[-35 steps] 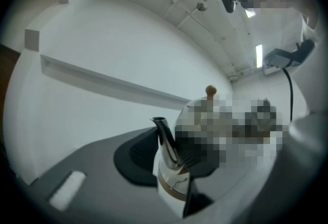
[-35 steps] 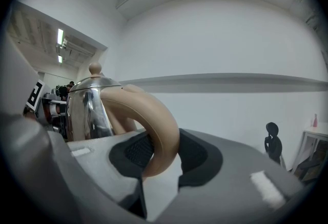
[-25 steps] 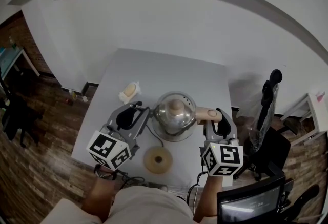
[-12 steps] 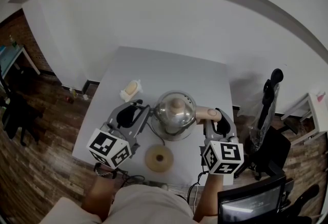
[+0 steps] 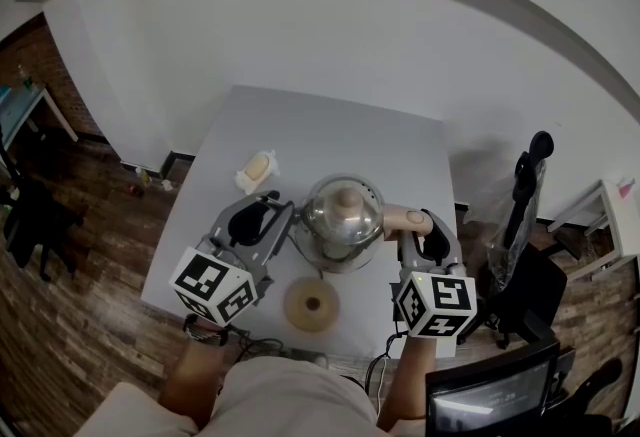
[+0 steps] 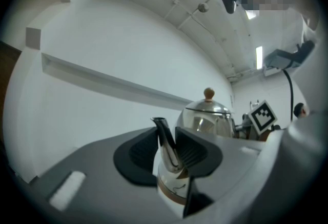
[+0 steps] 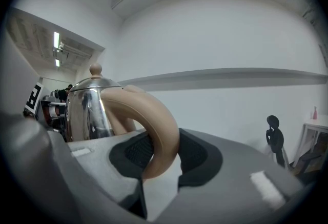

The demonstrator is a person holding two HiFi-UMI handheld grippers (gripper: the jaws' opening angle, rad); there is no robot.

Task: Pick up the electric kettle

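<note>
The shiny steel kettle [image 5: 343, 215] with a tan knob sits between my two grippers over the grey table [image 5: 300, 135]. My left gripper [image 5: 278, 217] is shut on its thin spout [image 6: 165, 138], which stands between the black pads [image 6: 197, 154]. At the kettle's right, my right gripper [image 5: 418, 230] is shut on the tan loop handle [image 7: 154, 125]. Both grippers point about level. The round tan base [image 5: 311, 305] lies apart from the kettle, nearer the table's front edge. I cannot tell whether the kettle's bottom touches the table.
A small pale item on a white wrapper [image 5: 255, 170] lies on the table's left part. Cables [image 5: 280, 355] trail off the front edge. A black stand [image 5: 525, 185] and a chair with a screen [image 5: 490, 395] are on the right, over wooden floor.
</note>
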